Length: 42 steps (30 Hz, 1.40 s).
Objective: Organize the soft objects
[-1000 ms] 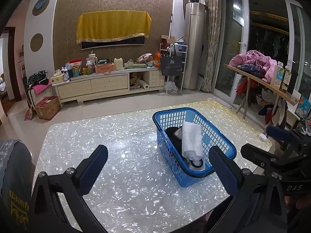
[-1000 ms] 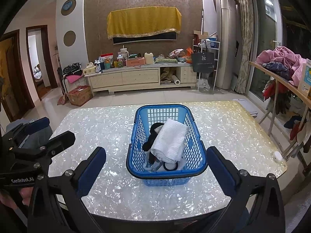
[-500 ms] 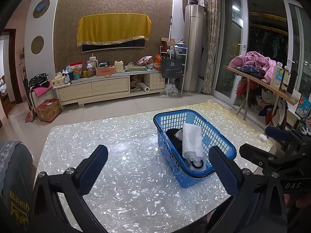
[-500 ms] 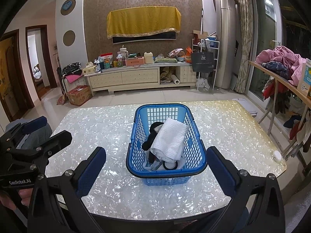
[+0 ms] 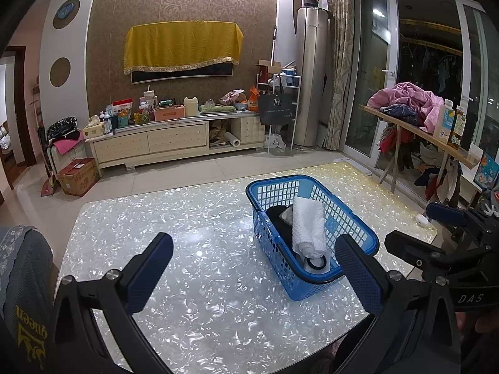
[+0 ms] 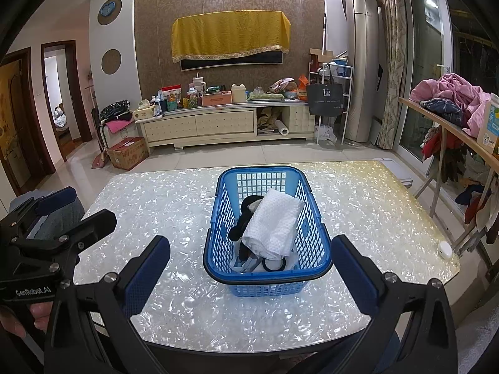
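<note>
A blue plastic basket (image 6: 307, 187) stands on the pearly table (image 6: 374, 205). In it lie a folded white towel (image 6: 274, 224), a black soft item (image 6: 246, 215) and a black hair tie (image 6: 273, 264). In the left wrist view the basket (image 5: 355, 221) is to the right, with the towel (image 5: 308, 227) inside. My left gripper (image 5: 254, 269) is open and empty, above the table left of the basket. My right gripper (image 6: 251, 269) is open and empty, just before the basket's near rim. Each gripper shows in the other's view.
A small white round object (image 6: 445, 248) lies near the table's right edge. A grey garment (image 5: 21, 280) hangs at the near left. Beyond the table are a TV cabinet (image 6: 224, 124) and a side table with a pink pile of clothes (image 6: 452, 93).
Both grippers have drifted slightly; the basket sits a touch lower in the left wrist view. Nothing was grasped or released.
</note>
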Each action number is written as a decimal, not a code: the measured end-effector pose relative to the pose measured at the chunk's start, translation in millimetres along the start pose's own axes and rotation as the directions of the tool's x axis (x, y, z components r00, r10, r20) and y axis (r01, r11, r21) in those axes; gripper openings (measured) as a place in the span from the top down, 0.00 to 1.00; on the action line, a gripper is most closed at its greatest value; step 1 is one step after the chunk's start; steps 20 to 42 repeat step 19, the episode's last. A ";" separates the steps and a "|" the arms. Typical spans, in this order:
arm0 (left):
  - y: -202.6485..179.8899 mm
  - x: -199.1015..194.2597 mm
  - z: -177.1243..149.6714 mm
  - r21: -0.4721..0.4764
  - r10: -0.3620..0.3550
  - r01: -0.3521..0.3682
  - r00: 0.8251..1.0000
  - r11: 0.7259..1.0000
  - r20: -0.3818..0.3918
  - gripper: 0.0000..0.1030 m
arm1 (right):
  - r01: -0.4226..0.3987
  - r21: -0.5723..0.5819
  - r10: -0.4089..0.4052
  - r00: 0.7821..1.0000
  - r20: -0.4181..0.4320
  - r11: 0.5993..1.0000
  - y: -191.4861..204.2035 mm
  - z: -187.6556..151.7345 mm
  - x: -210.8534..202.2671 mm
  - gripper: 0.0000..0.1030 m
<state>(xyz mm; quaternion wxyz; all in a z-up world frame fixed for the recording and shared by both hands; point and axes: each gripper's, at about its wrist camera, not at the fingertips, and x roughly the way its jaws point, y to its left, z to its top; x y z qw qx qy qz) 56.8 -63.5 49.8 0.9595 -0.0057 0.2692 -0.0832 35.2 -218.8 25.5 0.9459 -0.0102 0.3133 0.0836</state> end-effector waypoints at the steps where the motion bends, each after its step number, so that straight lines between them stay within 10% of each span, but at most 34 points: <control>1: 0.1 0.6 0.1 0.000 0.000 0.000 1.000 1.000 -0.002 0.00 | 0.000 0.000 0.000 1.000 -0.001 1.000 0.1 -0.2 -0.5 0.00; 42: -0.6 -4.3 -0.9 0.004 0.002 -0.002 1.000 1.000 -0.003 0.00 | -0.005 0.004 0.005 1.000 -0.003 1.000 0.8 -0.8 -3.9 0.00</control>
